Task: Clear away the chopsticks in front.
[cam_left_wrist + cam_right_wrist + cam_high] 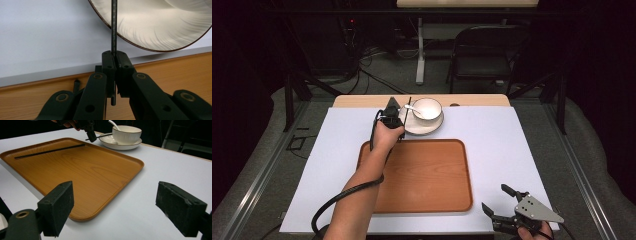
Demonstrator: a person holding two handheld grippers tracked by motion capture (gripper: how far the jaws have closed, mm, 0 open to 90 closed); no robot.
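Left gripper [114, 58]: clamped on black chopstick [114, 30] at plate [155, 37] rim; lift level, clear of the rim. Right gripper [115, 207]: wide, idle beside wooden tray [95, 172].

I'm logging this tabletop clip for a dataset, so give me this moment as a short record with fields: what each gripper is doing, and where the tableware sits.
left gripper: shut on a black chopstick, next to the plate
right gripper: open, holding nothing, at the table's near right corner
second chopstick: lying on the wooden tray
plate: beyond the tray, on the white table cover
bowl: on the plate, with a white spoon in it
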